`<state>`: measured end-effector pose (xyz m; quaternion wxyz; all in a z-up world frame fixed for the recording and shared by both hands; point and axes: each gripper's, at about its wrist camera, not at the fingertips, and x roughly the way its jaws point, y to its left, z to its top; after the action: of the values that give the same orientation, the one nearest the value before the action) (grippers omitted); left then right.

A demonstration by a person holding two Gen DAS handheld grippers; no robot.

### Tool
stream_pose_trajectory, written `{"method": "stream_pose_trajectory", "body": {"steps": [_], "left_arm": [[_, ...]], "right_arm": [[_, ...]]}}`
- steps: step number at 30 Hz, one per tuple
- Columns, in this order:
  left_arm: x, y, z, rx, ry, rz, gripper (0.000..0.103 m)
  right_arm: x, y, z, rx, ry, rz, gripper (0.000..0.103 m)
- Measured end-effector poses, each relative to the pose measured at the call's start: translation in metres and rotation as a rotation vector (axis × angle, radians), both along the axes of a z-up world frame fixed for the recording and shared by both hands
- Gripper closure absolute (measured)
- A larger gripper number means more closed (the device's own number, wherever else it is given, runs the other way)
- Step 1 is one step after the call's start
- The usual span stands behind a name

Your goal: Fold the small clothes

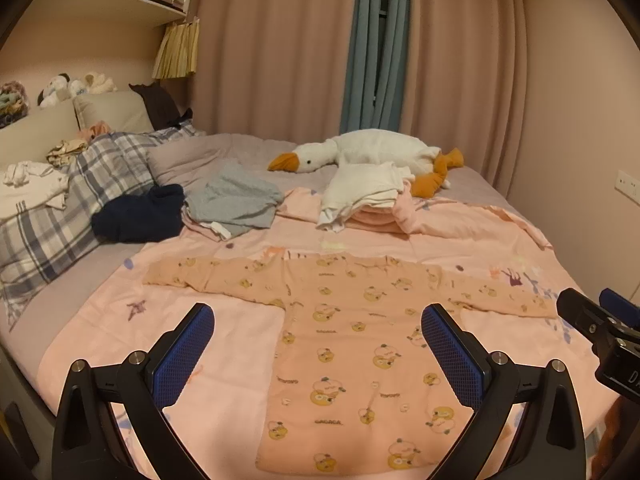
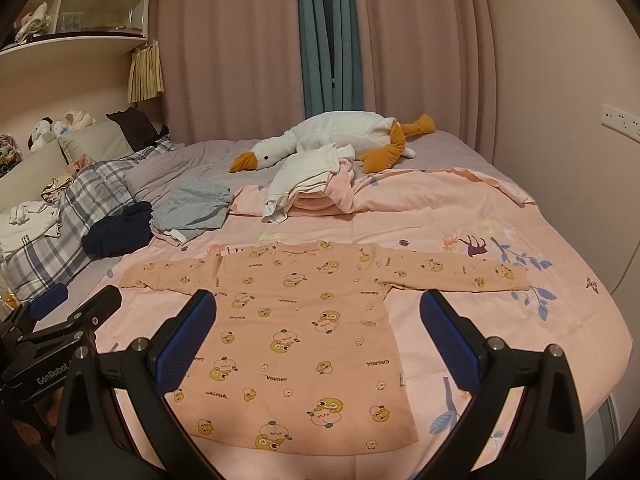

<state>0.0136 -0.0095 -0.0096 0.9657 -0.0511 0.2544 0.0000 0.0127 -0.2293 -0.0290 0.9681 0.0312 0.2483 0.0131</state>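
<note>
Both claws, left gripper [image 1: 318, 354] and right gripper [image 2: 318, 344], hover spread wide and empty over a flat peach shirt [image 2: 304, 336]; folding seems unstarted, likely next grasping the three o'clock sleeve [image 2: 456, 274].

Dim, warm indoor light, soft shadows, slight graininess, strong fisheye bending with dark corners.

Both wrist views face across the bed [image 1: 100, 312], sharing it.
</note>
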Motion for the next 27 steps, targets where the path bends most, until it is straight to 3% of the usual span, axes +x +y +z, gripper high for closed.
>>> {"method": "stream_pose_trajectory", "body": {"steps": [8,12,14,15,19,21,25,27], "left_arm": [[0.015,0.003,-0.006,0.004,0.013,0.028,0.000],[0.045,0.014,-0.021,-0.021,-0.019,0.043,0.000],[0.068,0.025,-0.033,-0.037,0.004,0.060,0.000],[0.075,0.030,-0.039,-0.061,0.029,0.056,0.000],[0.115,0.066,-0.074,-0.357,0.157,-0.049,0.000],[0.131,0.075,-0.087,-0.407,0.170,-0.072,0.000],[0.171,0.075,-0.117,-0.322,0.226,-0.063,0.000],[0.188,0.076,-0.133,-0.331,0.267,-0.093,0.000]], "right_arm": [[0.008,-0.005,-0.003,0.010,0.017,0.002,0.001],[0.026,-0.015,-0.011,0.045,0.051,0.006,0.001],[0.042,-0.026,-0.019,0.072,0.083,-0.012,0.001],[0.053,-0.035,-0.025,0.092,0.109,-0.041,0.001],[0.087,-0.069,-0.046,0.164,0.165,-0.135,0.001],[0.107,-0.087,-0.057,0.190,0.194,-0.170,0.001],[0.137,-0.122,-0.079,0.232,0.258,-0.227,0.003],[0.149,-0.148,-0.093,0.307,0.278,-0.267,0.003]]}}
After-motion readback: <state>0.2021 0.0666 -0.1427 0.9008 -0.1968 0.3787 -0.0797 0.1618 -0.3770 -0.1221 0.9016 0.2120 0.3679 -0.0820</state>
